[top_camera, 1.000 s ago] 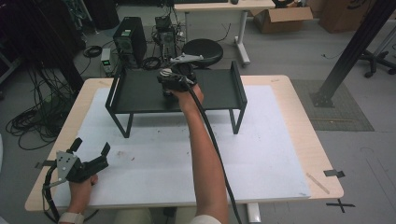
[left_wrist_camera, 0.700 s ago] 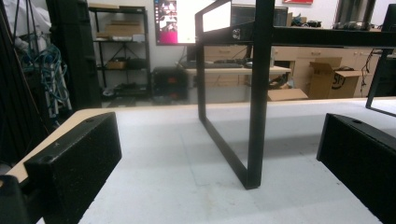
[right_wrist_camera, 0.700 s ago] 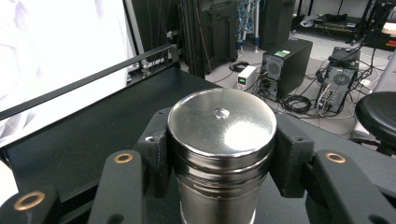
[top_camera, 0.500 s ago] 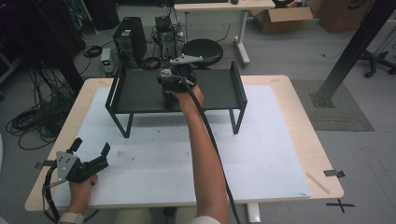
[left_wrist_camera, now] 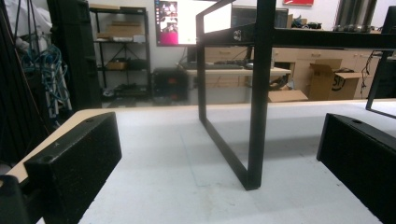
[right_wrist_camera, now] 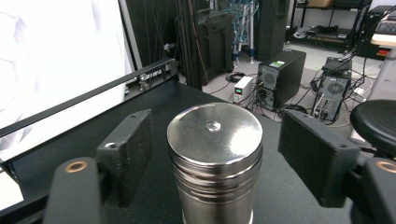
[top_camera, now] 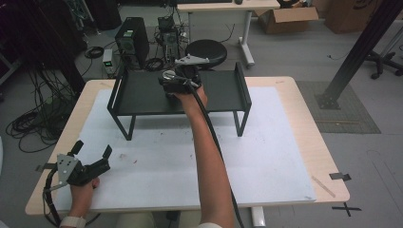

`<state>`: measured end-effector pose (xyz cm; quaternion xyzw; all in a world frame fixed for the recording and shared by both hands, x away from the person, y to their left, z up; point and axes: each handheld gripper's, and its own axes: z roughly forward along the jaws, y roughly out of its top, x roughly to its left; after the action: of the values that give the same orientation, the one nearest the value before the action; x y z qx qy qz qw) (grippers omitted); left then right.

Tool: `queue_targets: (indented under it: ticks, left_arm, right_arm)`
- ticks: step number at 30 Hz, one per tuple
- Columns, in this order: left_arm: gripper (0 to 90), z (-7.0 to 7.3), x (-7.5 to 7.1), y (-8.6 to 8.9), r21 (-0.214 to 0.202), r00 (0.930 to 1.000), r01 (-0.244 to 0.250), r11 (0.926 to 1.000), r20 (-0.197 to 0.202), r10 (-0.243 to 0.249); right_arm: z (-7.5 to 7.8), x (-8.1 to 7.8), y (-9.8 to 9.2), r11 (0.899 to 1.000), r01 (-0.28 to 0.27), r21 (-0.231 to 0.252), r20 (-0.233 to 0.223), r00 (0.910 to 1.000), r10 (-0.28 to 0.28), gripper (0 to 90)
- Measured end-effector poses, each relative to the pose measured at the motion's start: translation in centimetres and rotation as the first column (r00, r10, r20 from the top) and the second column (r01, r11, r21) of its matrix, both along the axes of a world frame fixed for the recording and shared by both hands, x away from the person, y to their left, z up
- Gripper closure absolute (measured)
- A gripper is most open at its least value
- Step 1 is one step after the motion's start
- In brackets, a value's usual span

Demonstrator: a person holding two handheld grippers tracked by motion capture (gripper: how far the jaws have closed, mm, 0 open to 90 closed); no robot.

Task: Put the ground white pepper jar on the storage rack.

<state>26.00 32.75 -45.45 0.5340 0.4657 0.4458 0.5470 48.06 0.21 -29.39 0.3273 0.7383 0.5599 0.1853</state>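
High view: at the table's (top_camera: pixel 304 142) near left corner the left gripper (top_camera: pixel 90 154) rests with jaws spread wide, nothing between them. Farther right, on the black shelf (top_camera: pixel 142 92), the right gripper (top_camera: pixel 167 81) has just been opening; the steel canister (right_wrist_camera: pixel 215 158) stands upright between its jaws, clear of both pads.

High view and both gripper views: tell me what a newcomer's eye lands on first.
A shiny steel canister stands upright on the black shelf at the table's far side, between the right gripper's jaws, which have just been opening and stand clear of it. The left gripper rests open near the table's front left corner.
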Motion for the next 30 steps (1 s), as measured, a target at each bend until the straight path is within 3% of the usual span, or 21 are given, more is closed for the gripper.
queue_targets:
  ticks: [15,30]
  left_arm:
    - [0.2,0.0,0.0,0.0,0.002,1.0,0.0,1.0,-0.001,0.0]
    - [0.2,0.0,0.0,-0.1,0.008,1.0,-0.001,1.0,-0.003,0.001]
  right_arm:
    - [1.7,-1.4,-2.1,0.997,0.059,0.047,0.036,0.9975,-0.061,3.1]
    - [3.8,-3.9,-5.3,0.995,0.069,0.065,0.101,0.9921,-0.075,0.0]
